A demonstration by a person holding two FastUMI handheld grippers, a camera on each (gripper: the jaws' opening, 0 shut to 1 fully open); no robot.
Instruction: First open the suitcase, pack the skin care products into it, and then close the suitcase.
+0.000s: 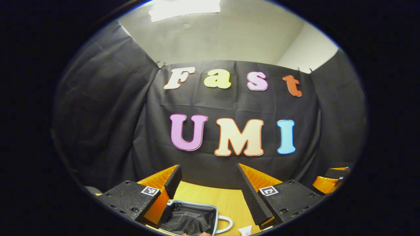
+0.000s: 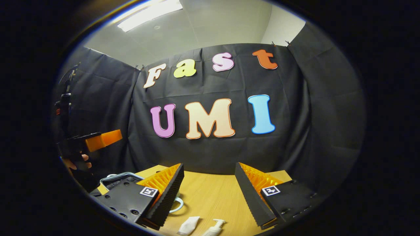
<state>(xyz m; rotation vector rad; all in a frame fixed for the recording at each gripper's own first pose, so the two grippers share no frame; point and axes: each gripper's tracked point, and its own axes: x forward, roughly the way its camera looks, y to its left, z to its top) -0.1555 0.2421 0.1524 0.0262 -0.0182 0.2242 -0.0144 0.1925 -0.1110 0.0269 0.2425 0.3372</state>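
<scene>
Suitcase (image 1: pixel 190 220) lies open on worktop (image 1: pixel 226 200), dark lining exposed, handle toward right, just below left gripper (image 1: pixel 208 183). Left jaws wide, empty. Right gripper (image 2: pixel 208 183) jaws wide, empty, above bare worktop. Tube (image 2: pixel 188 225) and pump bottle (image 2: pixel 215 226) lie near edge, right of suitcase, just apart from each other. Judged step: pick up first product. Advice: lower right gripper, straddle tube across narrow width, close gently, avoid nudging bottle.
</scene>
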